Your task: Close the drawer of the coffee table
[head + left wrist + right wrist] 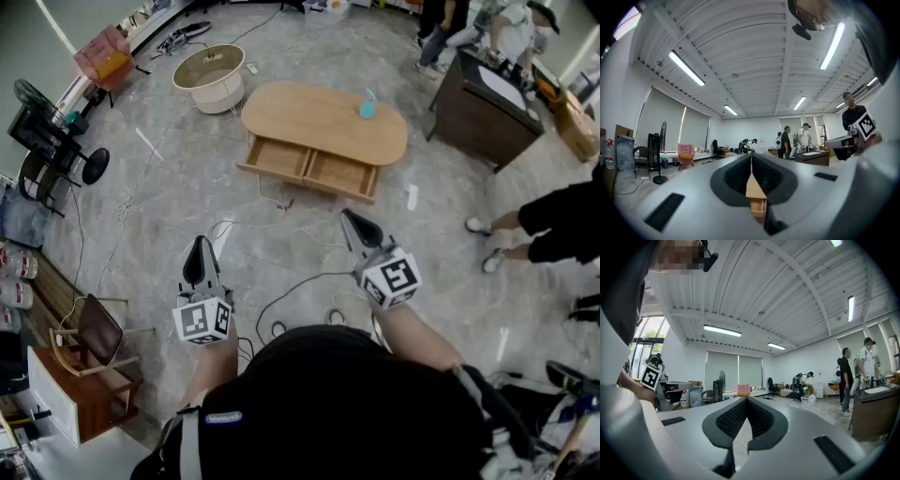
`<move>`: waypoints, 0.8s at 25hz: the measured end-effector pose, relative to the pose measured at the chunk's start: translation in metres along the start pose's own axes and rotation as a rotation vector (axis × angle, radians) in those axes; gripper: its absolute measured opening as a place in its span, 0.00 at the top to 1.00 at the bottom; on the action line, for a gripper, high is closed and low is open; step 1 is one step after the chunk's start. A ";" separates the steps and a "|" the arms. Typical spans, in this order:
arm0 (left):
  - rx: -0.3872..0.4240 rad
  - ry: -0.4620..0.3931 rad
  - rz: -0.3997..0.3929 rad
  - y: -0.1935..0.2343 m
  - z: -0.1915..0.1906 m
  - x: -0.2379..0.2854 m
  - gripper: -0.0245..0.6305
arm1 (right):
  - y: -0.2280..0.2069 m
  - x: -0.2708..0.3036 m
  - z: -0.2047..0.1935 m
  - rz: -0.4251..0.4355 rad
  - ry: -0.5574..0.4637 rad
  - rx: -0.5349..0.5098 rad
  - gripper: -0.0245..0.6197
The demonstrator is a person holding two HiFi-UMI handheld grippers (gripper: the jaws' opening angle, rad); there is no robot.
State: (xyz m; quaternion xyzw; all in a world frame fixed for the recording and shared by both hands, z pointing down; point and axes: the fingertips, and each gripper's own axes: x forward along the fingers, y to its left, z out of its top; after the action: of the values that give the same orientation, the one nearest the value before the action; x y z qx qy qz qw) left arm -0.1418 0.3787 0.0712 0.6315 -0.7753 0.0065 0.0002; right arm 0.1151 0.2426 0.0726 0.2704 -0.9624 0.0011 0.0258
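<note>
An oval wooden coffee table (323,120) stands on the floor ahead of me in the head view, with a small teal object (367,107) on top. Its two drawers (309,169) are pulled out toward me, side by side. My left gripper (200,242) is held level at the lower left, well short of the table, jaws shut with nothing in them. My right gripper (348,217) points at the table from the lower middle, also shut and holding nothing. In the left gripper view the closed jaws (751,155) frame a strip of the wooden table (756,199). The right gripper view shows closed jaws (746,399).
Cables (281,300) trail over the floor between me and the table. A round cream stool (210,77) sits to the table's left, and a dark desk (487,103) with people at it to the right. A person's legs (534,234) stand at right, a wooden chair (89,333) at left.
</note>
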 end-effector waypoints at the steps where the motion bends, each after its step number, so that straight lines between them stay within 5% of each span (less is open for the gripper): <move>1: 0.002 -0.002 0.000 0.000 0.000 -0.001 0.95 | 0.002 0.000 0.000 0.000 -0.003 0.001 0.95; 20: -0.017 -0.035 0.035 0.005 -0.005 -0.013 0.94 | -0.009 -0.011 -0.010 -0.078 -0.043 0.042 0.95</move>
State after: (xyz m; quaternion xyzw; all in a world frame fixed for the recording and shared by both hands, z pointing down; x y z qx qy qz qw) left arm -0.1440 0.3923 0.0761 0.6177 -0.7863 -0.0112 -0.0084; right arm 0.1297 0.2404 0.0821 0.3083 -0.9512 0.0145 -0.0005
